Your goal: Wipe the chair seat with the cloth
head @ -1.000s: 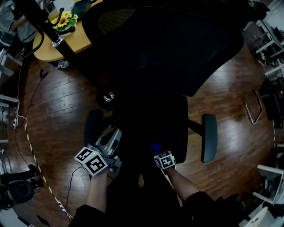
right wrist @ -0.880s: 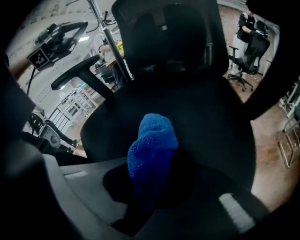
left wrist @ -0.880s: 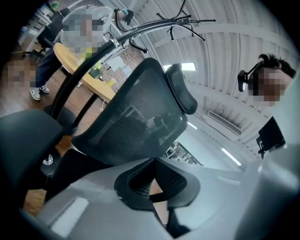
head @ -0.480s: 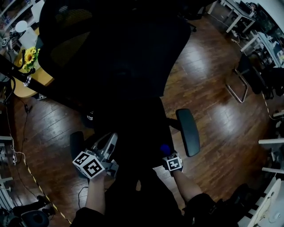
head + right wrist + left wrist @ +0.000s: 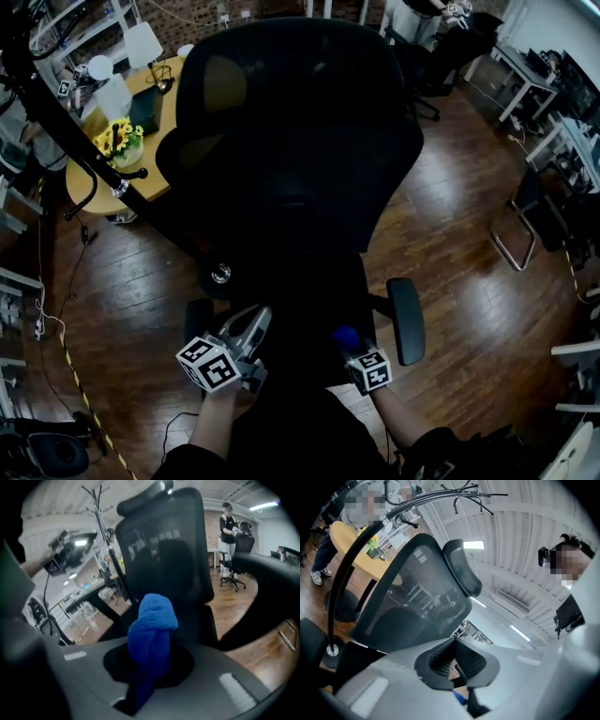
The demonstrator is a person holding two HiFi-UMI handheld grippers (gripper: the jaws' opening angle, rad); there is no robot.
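Your right claw (image 5: 151,674) is clamped on the blue cloth (image 5: 152,625), which stands bunched up out of its jaws. In the head view the cloth hangs over the front right of the black chair seat (image 5: 305,300), near the armrest (image 5: 406,321). You can't tell whether it touches the seat. Your left claw (image 5: 457,667) is closed on nothing, at the seat's front left edge.

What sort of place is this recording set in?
Probably an open office or lab: a black mesh-backed swivel chair on dark wood-plank flooring, a round wooden table with sunflowers, and white desks at the right.
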